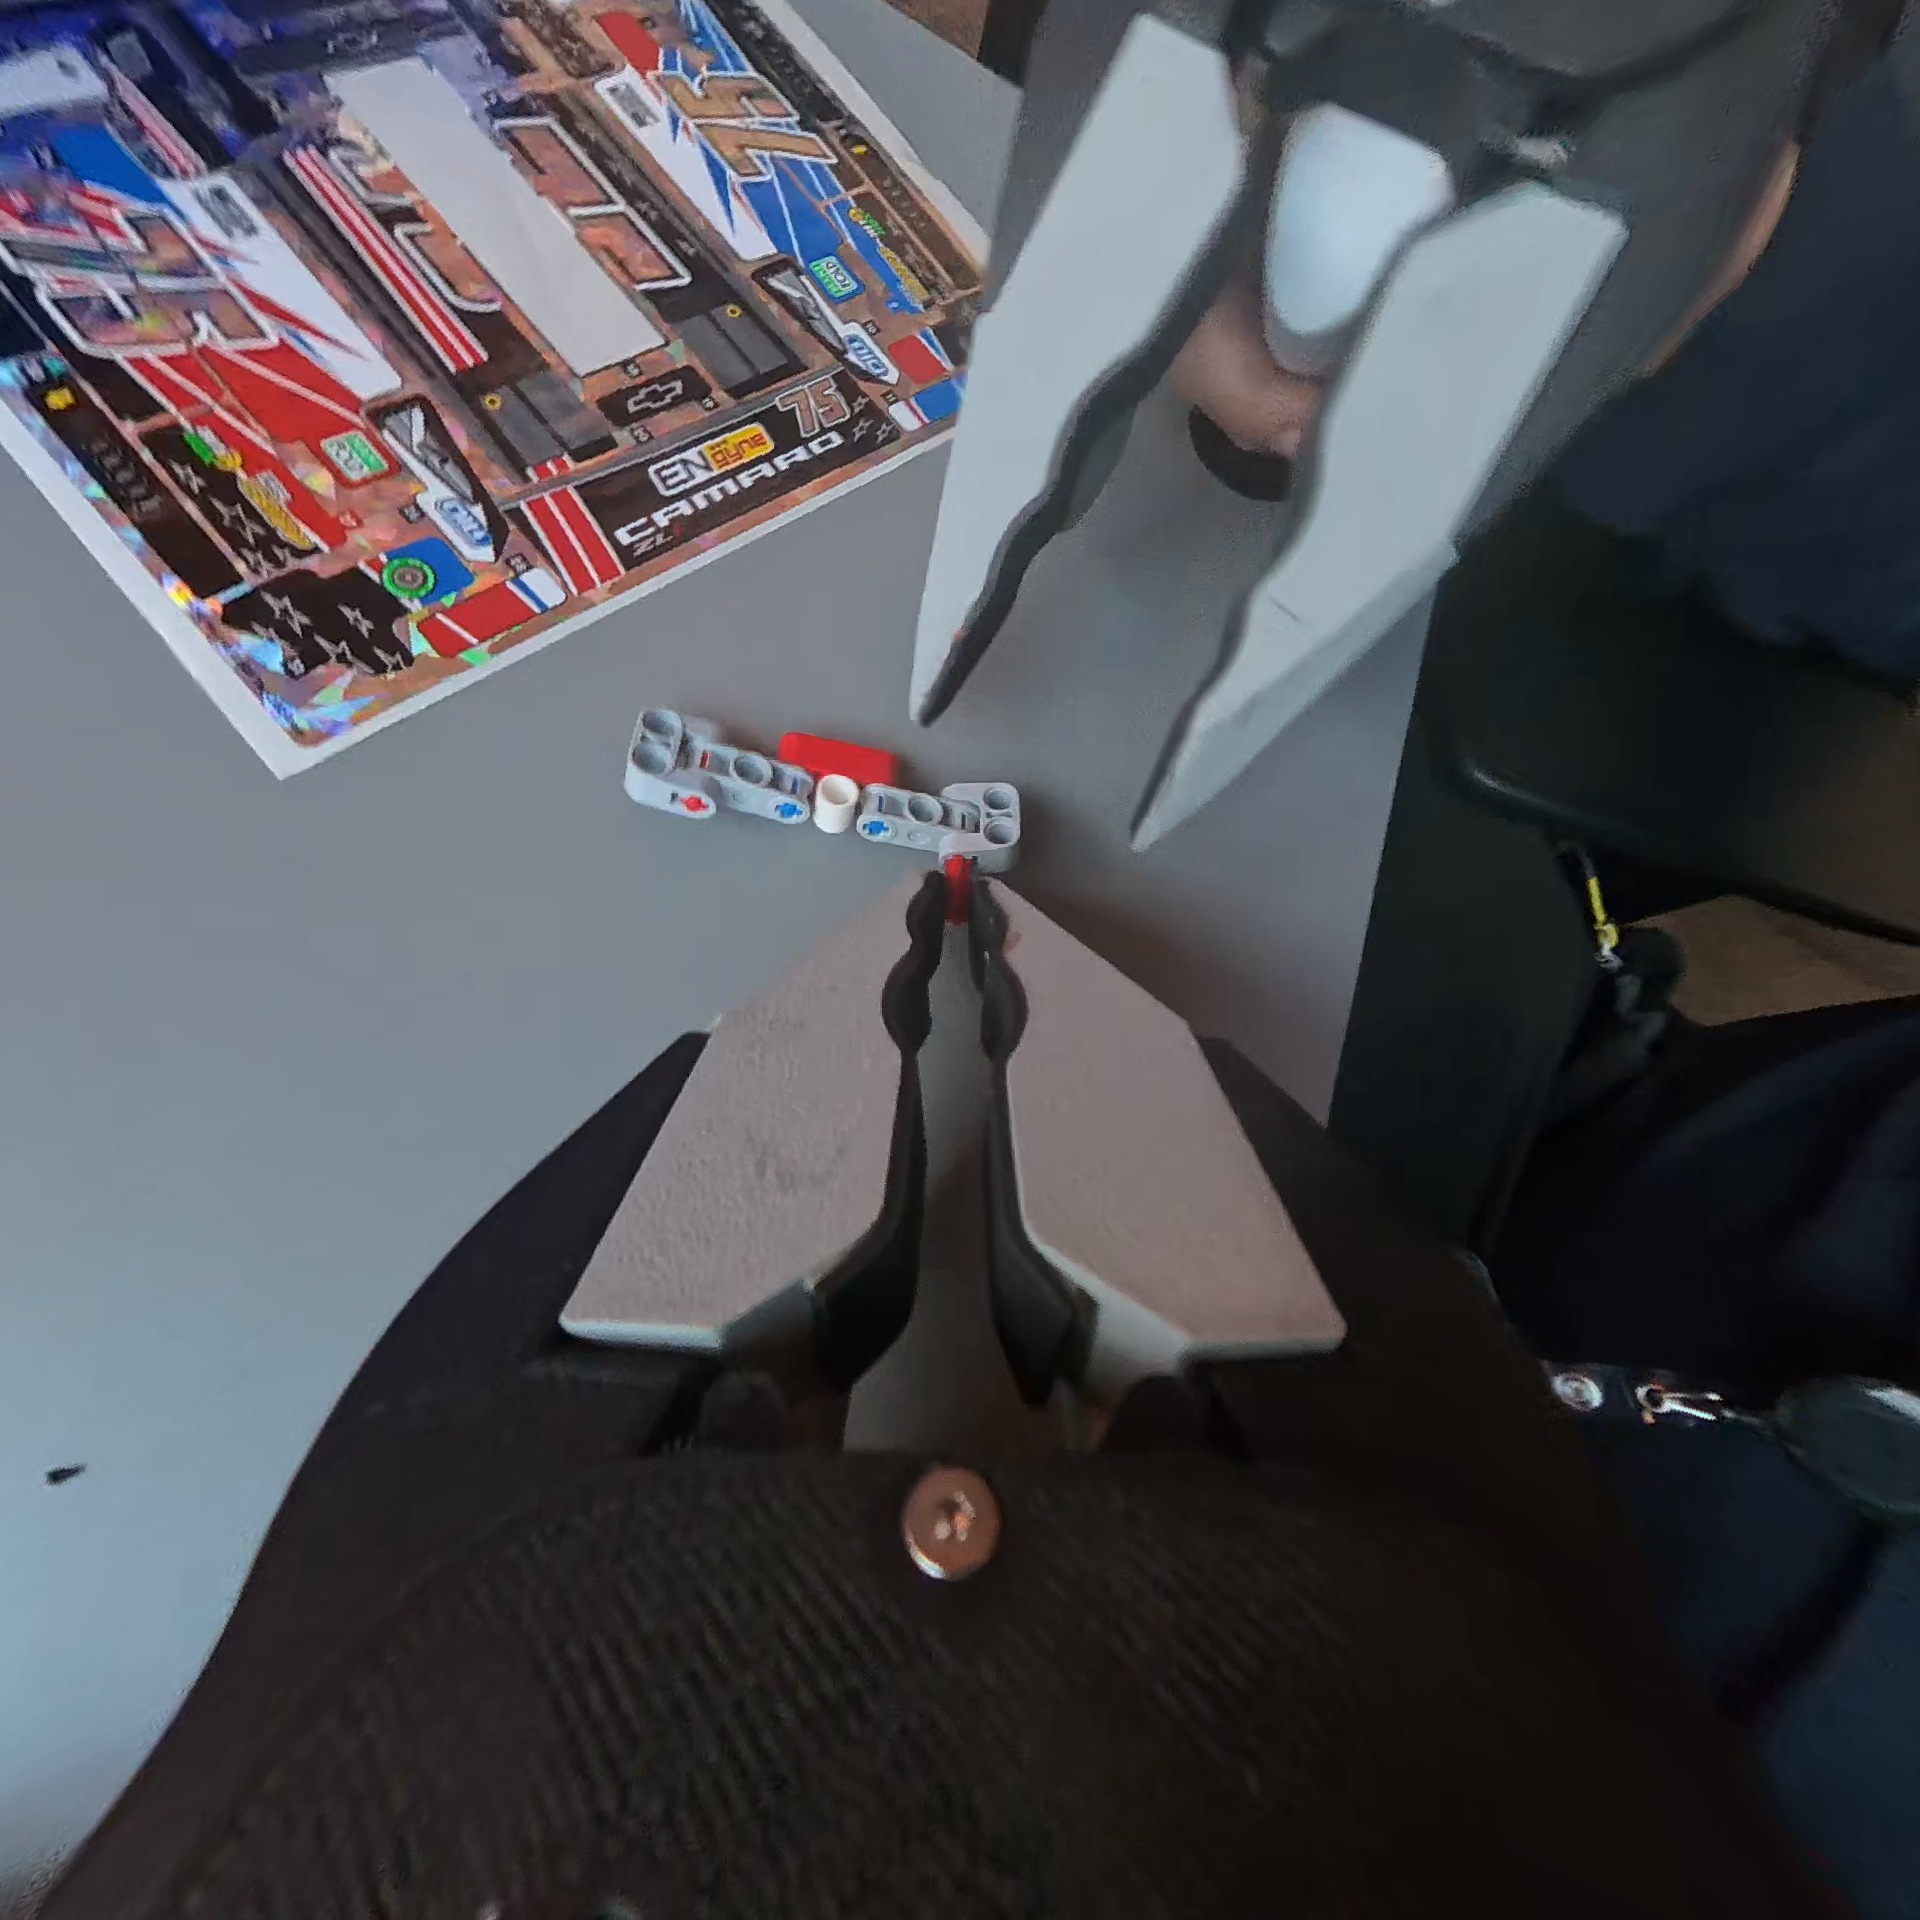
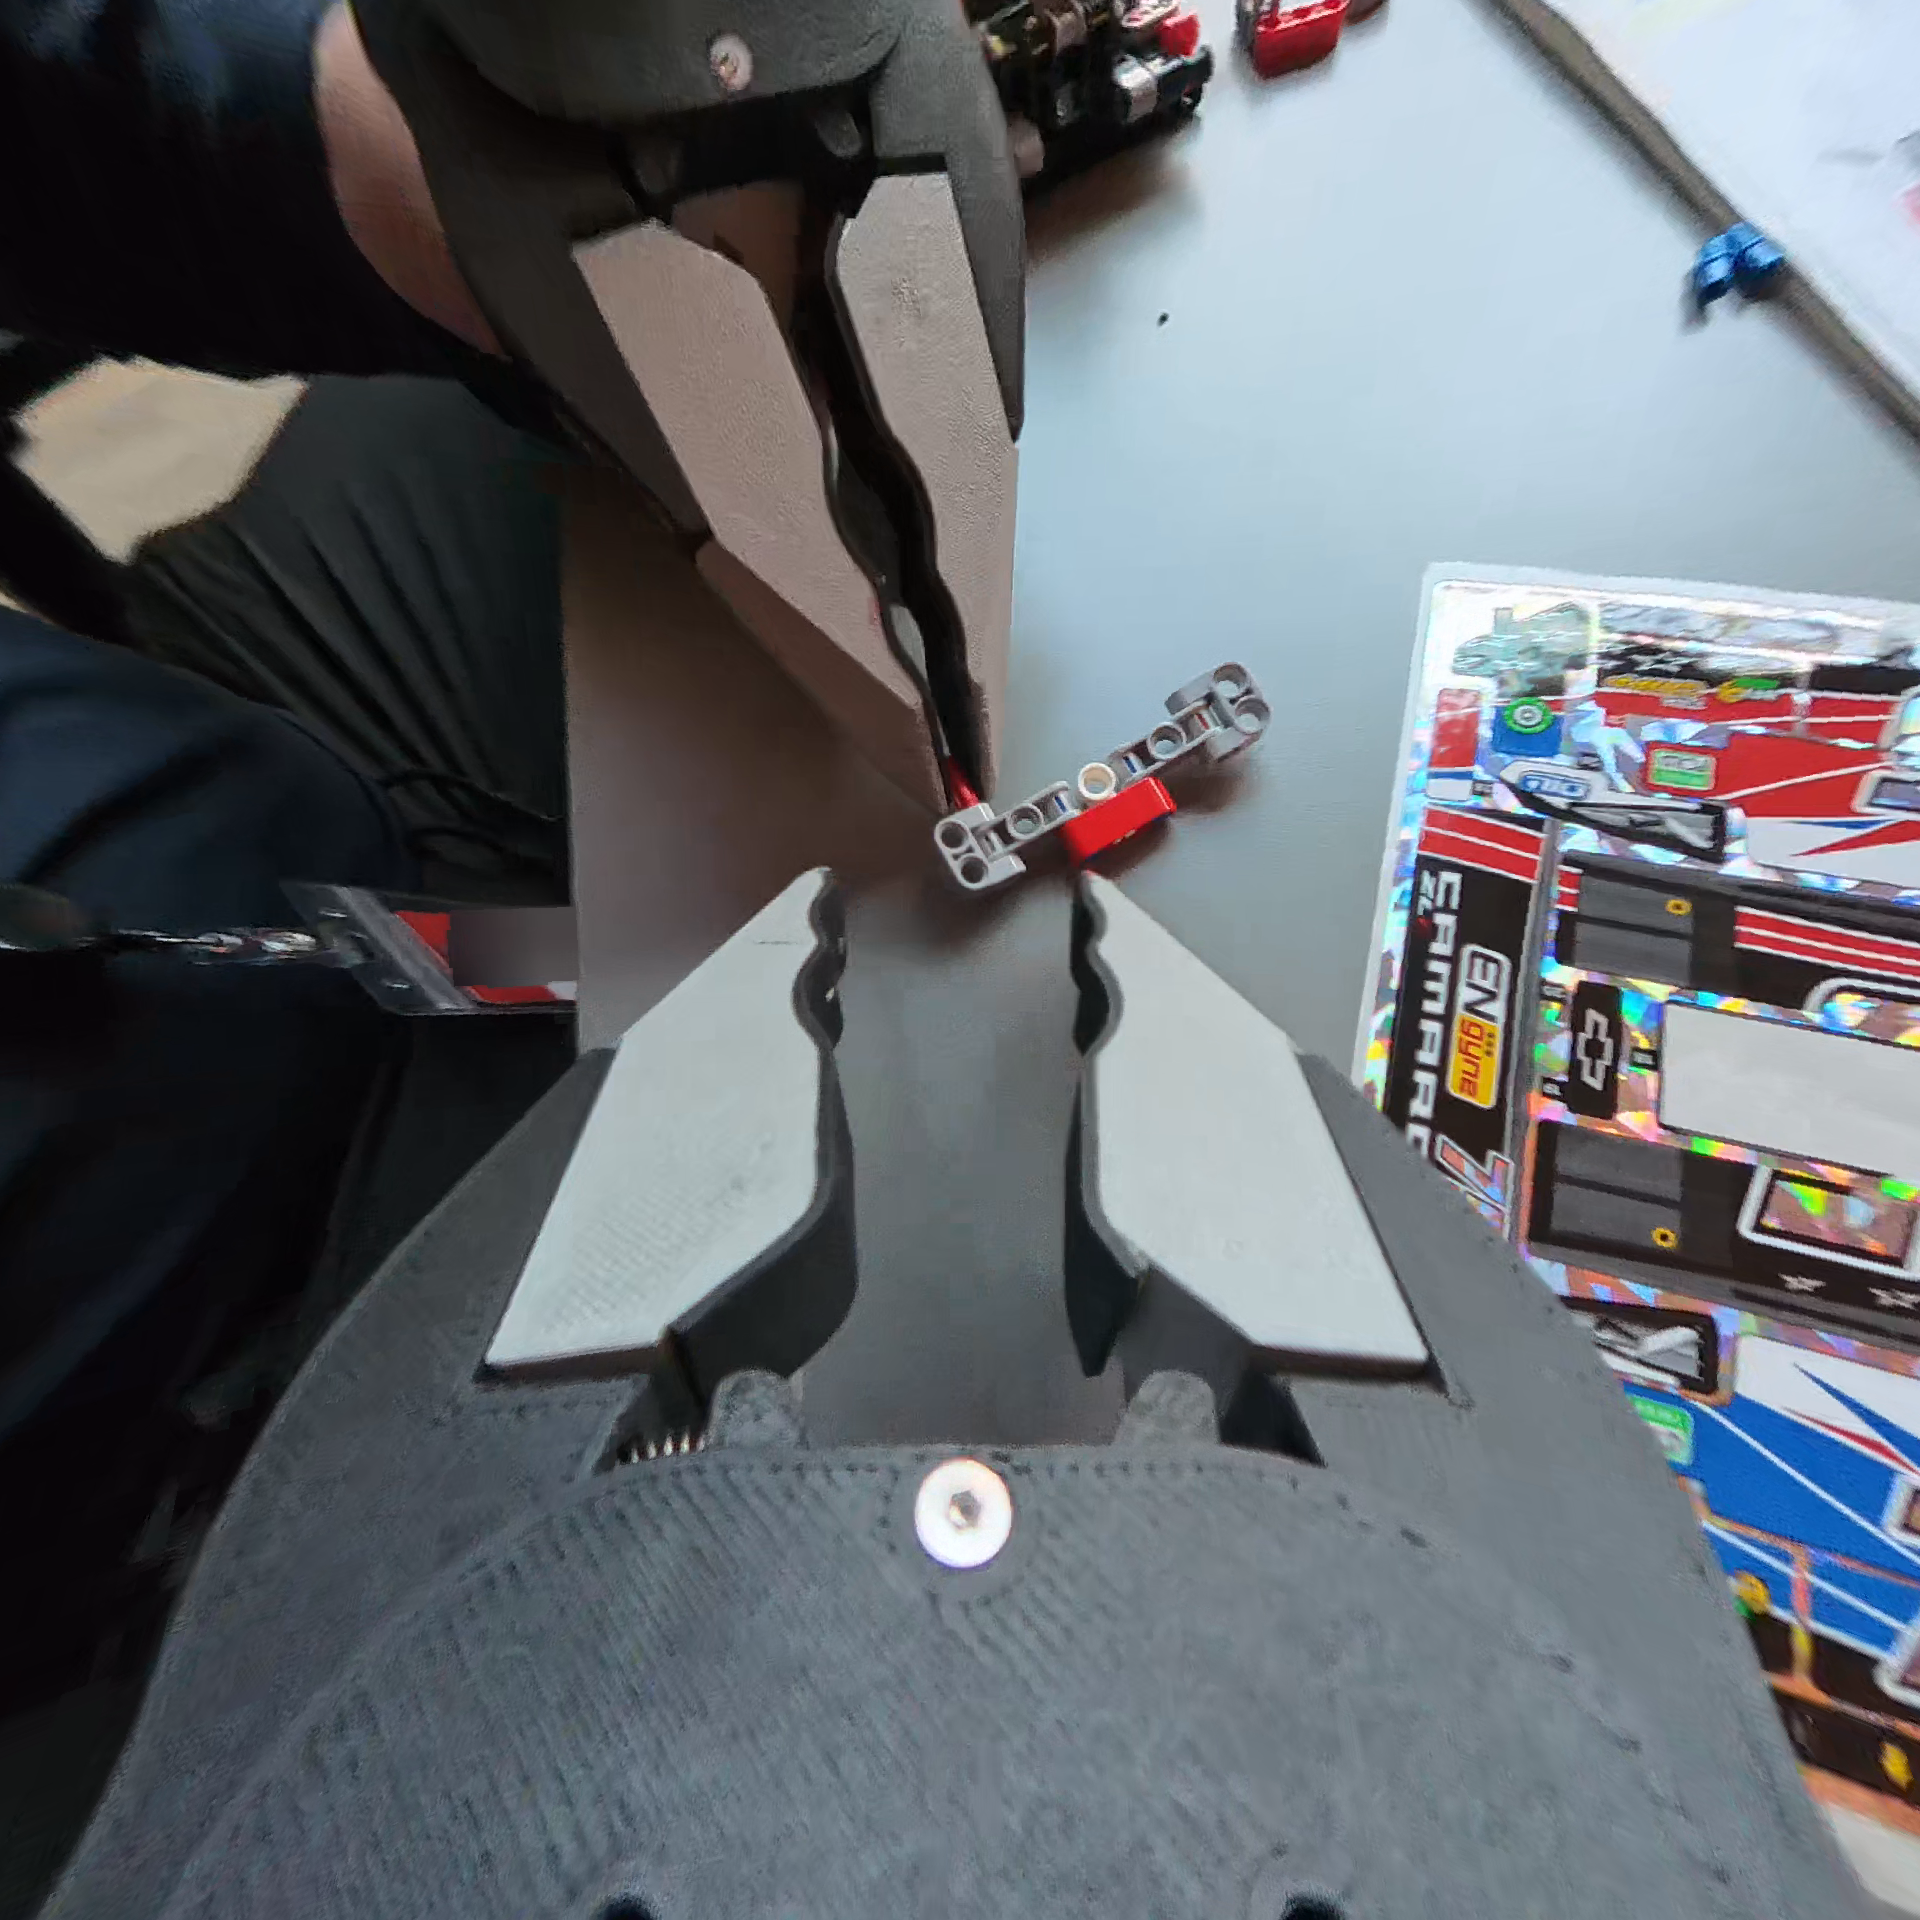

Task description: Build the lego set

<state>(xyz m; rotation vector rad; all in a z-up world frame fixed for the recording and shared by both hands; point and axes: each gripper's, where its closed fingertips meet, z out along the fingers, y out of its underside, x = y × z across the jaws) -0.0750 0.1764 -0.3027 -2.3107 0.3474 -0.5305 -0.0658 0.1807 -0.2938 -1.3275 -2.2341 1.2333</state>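
Observation:
A small grey beam assembly (image 1: 904, 821) lies on the grey table (image 1: 312, 1039), with a white bush (image 1: 834, 805) at its middle and a red brick (image 1: 836, 756) behind it. My left gripper (image 1: 958, 896) is shut on a thin red pin (image 1: 958, 883) that sticks out of the assembly's near right end. The right wrist view shows the same: the left gripper (image 2: 961, 792) pinches the red pin (image 2: 961, 779) at the end of the grey assembly (image 2: 1023, 824). My right gripper (image 2: 956, 883) is open and empty, just short of the assembly and the red brick (image 2: 1117, 821). It also shows in the left wrist view (image 1: 1031, 779).
A glittery sticker sheet (image 1: 416, 312) lies beside the assembly, at the right in the right wrist view (image 2: 1662, 1039). Farther back are a dark built model (image 2: 1101, 73), a red piece (image 2: 1294, 31) and a blue piece (image 2: 1730, 265). The table edge and a person's dark clothing (image 1: 1662, 935) are close by.

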